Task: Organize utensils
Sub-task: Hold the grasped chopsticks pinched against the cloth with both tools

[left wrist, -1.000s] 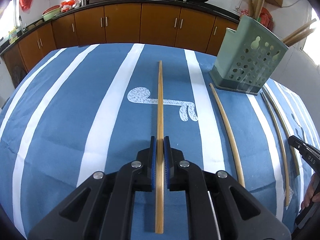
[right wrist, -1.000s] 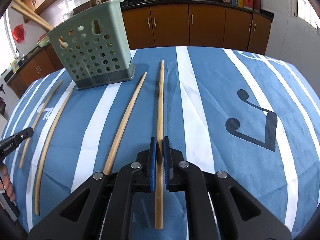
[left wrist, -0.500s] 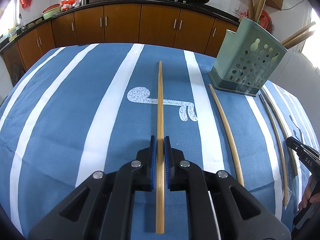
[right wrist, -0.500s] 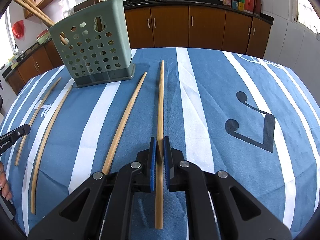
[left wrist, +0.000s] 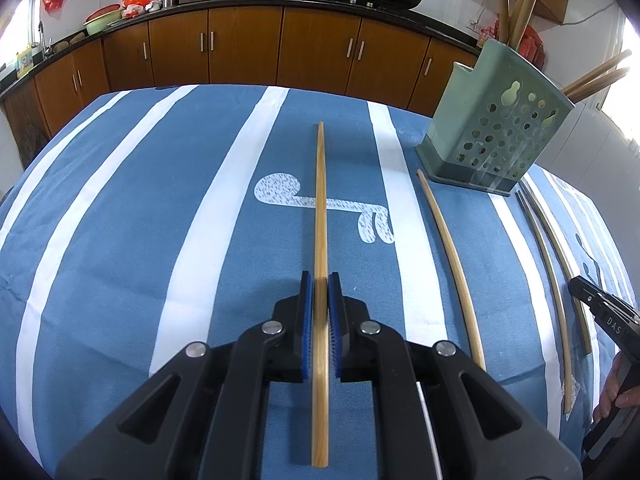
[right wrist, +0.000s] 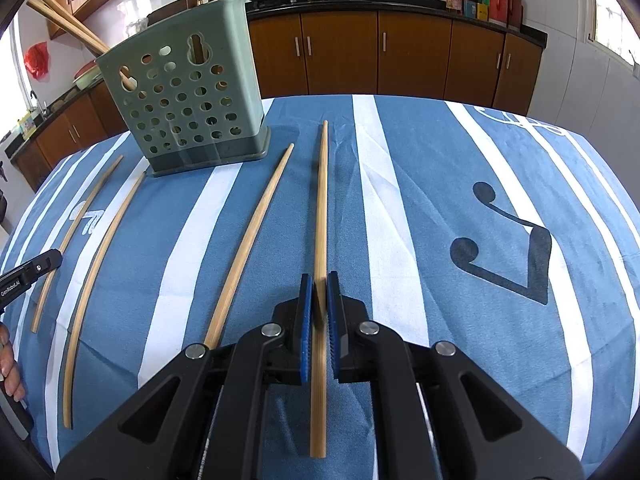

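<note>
My left gripper [left wrist: 320, 280] is shut on a long wooden chopstick [left wrist: 320, 208] that points forward above the blue striped tablecloth. My right gripper [right wrist: 319, 282] is shut on another wooden chopstick [right wrist: 322, 200] in the same way. A green perforated utensil holder [left wrist: 500, 132] with several chopsticks standing in it sits at the right in the left wrist view and at the upper left in the right wrist view [right wrist: 188, 104]. Loose chopsticks lie on the cloth: one [left wrist: 452, 264] right of my left gripper, one [right wrist: 252, 240] left of my right gripper.
Two more chopsticks [right wrist: 96, 264] lie further left in the right wrist view. The other gripper's tip shows at the right edge [left wrist: 600, 312] of the left wrist view and at the left edge [right wrist: 28, 276] of the right wrist view. Brown kitchen cabinets [left wrist: 240, 48] stand behind the table.
Both grippers have risen slightly with their chopsticks; the holder and cabinets sit a little lower in view. Both grips are unchanged.
</note>
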Demonstrator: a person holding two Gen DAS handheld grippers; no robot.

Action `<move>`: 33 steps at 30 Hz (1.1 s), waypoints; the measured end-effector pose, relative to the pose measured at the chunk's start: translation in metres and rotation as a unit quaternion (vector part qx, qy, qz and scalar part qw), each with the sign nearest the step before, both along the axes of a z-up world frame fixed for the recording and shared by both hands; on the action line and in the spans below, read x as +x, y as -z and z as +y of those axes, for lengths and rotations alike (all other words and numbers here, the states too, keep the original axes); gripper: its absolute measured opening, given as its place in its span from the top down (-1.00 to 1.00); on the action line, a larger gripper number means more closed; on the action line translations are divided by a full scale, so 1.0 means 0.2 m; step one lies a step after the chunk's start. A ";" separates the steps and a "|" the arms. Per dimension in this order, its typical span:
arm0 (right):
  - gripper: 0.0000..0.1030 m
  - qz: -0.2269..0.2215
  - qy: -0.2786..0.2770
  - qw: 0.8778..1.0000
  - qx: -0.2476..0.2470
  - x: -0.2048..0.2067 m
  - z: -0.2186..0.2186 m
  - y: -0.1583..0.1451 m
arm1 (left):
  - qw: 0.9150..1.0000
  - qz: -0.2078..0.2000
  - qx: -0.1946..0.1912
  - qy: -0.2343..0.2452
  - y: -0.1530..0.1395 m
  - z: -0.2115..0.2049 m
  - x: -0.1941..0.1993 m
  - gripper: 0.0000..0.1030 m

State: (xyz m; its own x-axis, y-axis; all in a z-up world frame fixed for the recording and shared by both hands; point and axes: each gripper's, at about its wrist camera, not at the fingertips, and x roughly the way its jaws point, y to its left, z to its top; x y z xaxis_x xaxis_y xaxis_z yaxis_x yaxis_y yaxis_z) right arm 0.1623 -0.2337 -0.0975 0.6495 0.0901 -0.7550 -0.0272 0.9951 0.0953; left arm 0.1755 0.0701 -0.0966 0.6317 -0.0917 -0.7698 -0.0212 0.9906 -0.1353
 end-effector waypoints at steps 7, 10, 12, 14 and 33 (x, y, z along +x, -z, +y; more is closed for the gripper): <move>0.83 0.000 0.000 1.000 0.000 0.00 0.00 0.00 | 1.000 0.000 -0.005 0.000 0.00 0.01 0.00 0.79; 0.82 0.000 0.000 1.000 0.001 0.00 0.00 0.00 | 1.000 0.000 -0.005 -0.001 0.00 0.01 0.00 0.79; 0.82 0.000 0.000 1.000 0.001 0.00 0.00 0.00 | 1.000 0.000 -0.005 -0.001 0.00 0.01 0.00 0.79; 0.82 0.000 0.000 1.000 -0.001 0.00 0.00 0.00 | 1.000 0.000 -0.005 -0.001 0.00 0.01 0.00 0.79; 0.84 -0.018 0.001 1.000 0.016 -0.10 -0.02 -0.06 | 1.000 -0.001 0.016 0.001 -0.04 -0.03 -0.12 0.84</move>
State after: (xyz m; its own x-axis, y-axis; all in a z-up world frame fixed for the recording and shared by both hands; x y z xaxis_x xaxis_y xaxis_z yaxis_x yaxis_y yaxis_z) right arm 0.1415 -0.2368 -0.0856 0.6759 0.1132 -0.7282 -0.0300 0.9915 0.1263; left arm 0.1523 0.0644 -0.0879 0.6327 -0.0679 -0.7714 -0.0190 0.9945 -0.1032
